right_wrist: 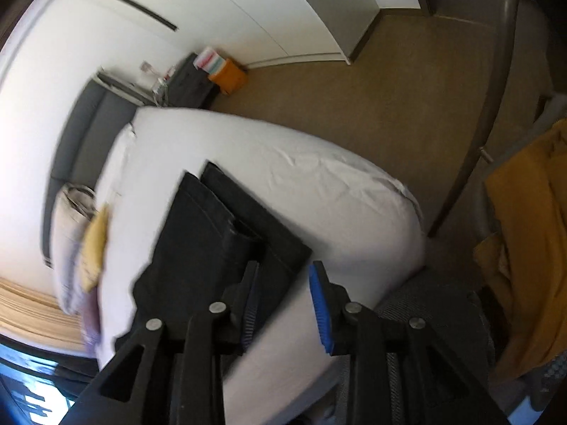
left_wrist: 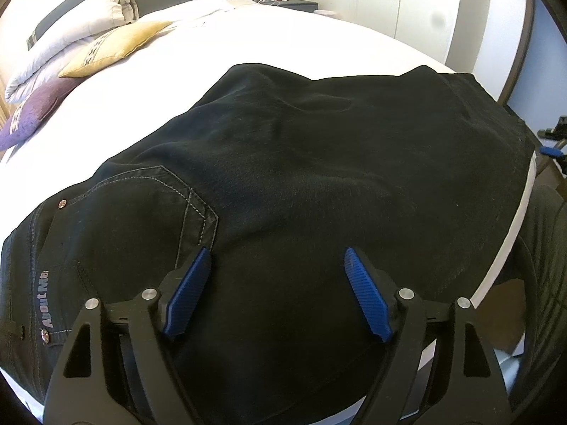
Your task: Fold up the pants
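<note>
Black pants (left_wrist: 301, 184) lie spread on the white bed (left_wrist: 248, 35), waistband and back pocket at the lower left. My left gripper (left_wrist: 278, 258) is open, just above the pants near the pocket, holding nothing. In the right wrist view the pants (right_wrist: 219, 226) show from farther off, with the legs lying side by side toward the head of the bed. My right gripper (right_wrist: 285, 272) is open and empty, held high near the bed's (right_wrist: 319, 184) near edge. Its blue tip also shows at the right edge of the left wrist view (left_wrist: 551, 151).
Pillows, a yellow cushion (left_wrist: 117, 47) and a purple cushion (left_wrist: 32, 117) lie at the bed's head on the left. A nightstand (right_wrist: 191, 81) and an orange bag (right_wrist: 228, 76) stand by the wardrobe. A chair with mustard cloth (right_wrist: 524, 248) is to the right.
</note>
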`<action>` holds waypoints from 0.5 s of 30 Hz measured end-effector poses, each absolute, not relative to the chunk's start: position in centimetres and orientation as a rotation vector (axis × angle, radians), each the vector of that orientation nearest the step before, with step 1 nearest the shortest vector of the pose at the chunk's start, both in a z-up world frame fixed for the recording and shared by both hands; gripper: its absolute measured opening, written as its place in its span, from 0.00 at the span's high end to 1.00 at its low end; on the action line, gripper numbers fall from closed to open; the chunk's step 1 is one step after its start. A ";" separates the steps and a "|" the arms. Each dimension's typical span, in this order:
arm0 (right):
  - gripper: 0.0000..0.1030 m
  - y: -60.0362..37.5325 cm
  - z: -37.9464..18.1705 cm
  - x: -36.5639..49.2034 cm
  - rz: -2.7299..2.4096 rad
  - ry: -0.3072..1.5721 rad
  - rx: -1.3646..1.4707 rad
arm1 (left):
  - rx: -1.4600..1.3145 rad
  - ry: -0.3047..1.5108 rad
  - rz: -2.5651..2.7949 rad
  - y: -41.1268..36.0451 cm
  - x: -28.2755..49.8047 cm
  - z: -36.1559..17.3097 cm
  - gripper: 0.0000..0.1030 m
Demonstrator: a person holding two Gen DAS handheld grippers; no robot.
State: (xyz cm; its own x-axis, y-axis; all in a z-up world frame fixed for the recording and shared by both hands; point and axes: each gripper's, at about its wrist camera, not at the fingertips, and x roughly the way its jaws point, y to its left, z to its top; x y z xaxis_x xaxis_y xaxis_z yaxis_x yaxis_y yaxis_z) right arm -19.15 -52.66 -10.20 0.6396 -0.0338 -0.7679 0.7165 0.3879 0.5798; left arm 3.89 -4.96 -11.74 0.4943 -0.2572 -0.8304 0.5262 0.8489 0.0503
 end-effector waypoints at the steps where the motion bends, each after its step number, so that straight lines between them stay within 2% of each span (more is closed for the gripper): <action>1: 0.65 -52.8 -10.2 -19.0 -0.512 0.742 1.098 | 0.318 0.943 -0.480 -5.1 3.9 -11.7 0.24; 10: 0.65 -52.9 -12.0 -17.6 -0.379 0.761 1.311 | 0.310 0.946 -0.458 -5.2 3.8 -11.7 0.24; 15: 0.59 -53.9 -14.6 -16.8 -0.366 0.701 1.445 | 0.307 0.946 -0.457 -5.3 3.8 -11.8 0.24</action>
State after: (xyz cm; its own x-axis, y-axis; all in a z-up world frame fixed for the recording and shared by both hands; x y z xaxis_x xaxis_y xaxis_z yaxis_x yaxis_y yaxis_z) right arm -16.76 -53.94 -14.62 0.7517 0.1805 -0.6343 0.6236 0.1186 0.7727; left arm 3.80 -5.28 -11.78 0.5012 -0.2398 -0.8315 0.5025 0.8629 0.0541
